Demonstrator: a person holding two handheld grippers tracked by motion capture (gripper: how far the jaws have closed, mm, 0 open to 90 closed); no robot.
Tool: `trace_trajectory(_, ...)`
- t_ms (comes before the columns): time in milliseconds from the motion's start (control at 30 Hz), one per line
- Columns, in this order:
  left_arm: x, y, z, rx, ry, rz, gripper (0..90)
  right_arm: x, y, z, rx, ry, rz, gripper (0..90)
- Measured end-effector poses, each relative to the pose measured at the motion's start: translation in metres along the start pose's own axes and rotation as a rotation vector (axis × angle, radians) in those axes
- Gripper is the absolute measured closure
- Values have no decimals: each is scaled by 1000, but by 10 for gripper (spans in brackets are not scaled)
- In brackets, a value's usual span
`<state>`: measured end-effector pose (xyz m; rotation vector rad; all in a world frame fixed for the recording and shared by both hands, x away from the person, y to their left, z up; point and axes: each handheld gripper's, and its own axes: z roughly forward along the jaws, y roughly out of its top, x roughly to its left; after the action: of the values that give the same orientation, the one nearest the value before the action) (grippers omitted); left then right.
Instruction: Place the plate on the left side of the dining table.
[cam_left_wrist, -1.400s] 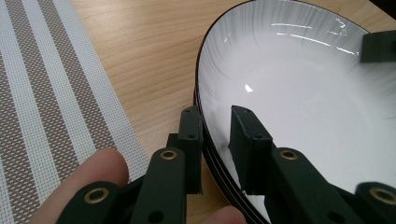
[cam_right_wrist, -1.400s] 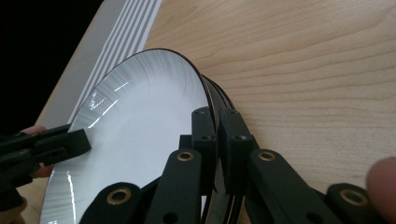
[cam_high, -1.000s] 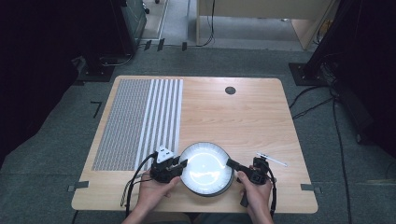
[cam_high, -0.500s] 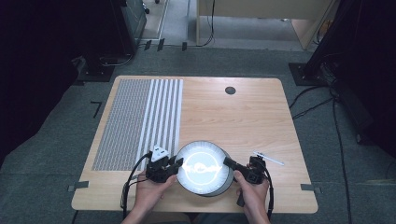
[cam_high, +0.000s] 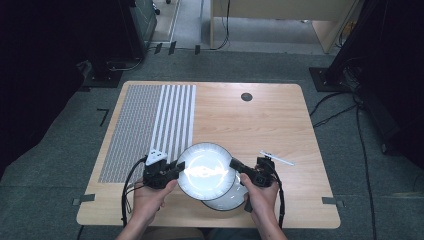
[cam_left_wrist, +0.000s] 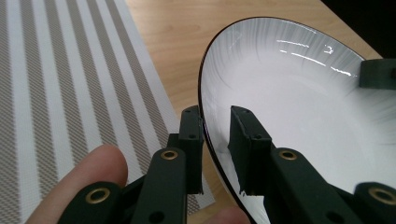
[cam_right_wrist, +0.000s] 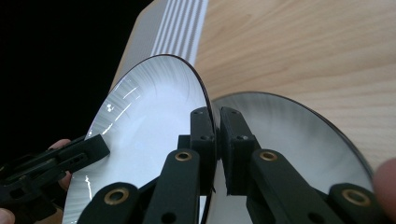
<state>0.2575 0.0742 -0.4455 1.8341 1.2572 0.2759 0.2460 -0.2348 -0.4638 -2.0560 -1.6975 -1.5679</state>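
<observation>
Wooden table (cam_high: 280, 125) carried a striped placemat (cam_high: 150, 127) at left. Left gripper (cam_high: 167, 172) and right gripper (cam_high: 242, 167) each pinched opposite rims of the top plate (cam_high: 205, 170) — held level above a second plate (cam_high: 225, 200), probably to separate the stack.

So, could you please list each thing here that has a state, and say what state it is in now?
Upper plate: lifted, tilted, gripped at both edges.
Lower plate: flat on the table.
Left gripper: jaws astride the upper plate's rim.
Right gripper: clamped on the upper plate's rim.
Placemat: flat, bare.
</observation>
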Motion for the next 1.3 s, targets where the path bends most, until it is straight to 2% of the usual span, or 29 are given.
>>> trace_trajectory(100,9,10,-8,-23,17,-7,762,12,8,9,3,15,-6,855)
trace_trajectory(167,13,13,-11,-29,23,-6,762,15,10,11,3,20,-6,855)
trace_trajectory(333,28,22,-19,-48,42,-20,764,31,19,28,13,36,-14,855)
trace_trajectory(367,33,24,-21,-54,43,-27,767,38,22,35,20,41,-21,855)
trace_trajectory(433,43,27,-25,-62,47,-39,769,40,23,38,22,43,-23,855)
trace_trajectory(500,53,29,-30,-78,53,-50,774,52,28,51,30,50,-44,855)
trace_trajectory(600,61,31,-34,-90,63,-48,774,60,31,58,38,55,-49,855)
trace_trajectory(667,70,33,-37,-95,74,-54,772,67,33,67,43,57,-61,855)
trace_trajectory(700,78,34,-40,-99,79,-63,772,75,35,75,51,54,-72,855)
trace_trajectory(733,78,34,-40,-99,79,-63,772,75,35,75,51,54,-72,855)
trace_trajectory(867,100,36,-46,-114,87,-100,775,91,38,94,60,51,-99,855)
trace_trajectory(900,105,36,-47,-120,93,-112,778,98,39,105,63,50,-100,855)
trace_trajectory(967,115,36,-48,-134,105,-125,778,100,40,109,66,53,-99,856)
trace_trajectory(1100,134,35,-46,-152,124,-156,781,110,42,132,69,46,-122,856)
trace_trajectory(1233,150,37,-39,-161,138,-160,779,116,48,158,76,36,-160,856)
trace_trajectory(1300,154,37,-36,-162,143,-160,779,116,49,161,78,34,-163,856)
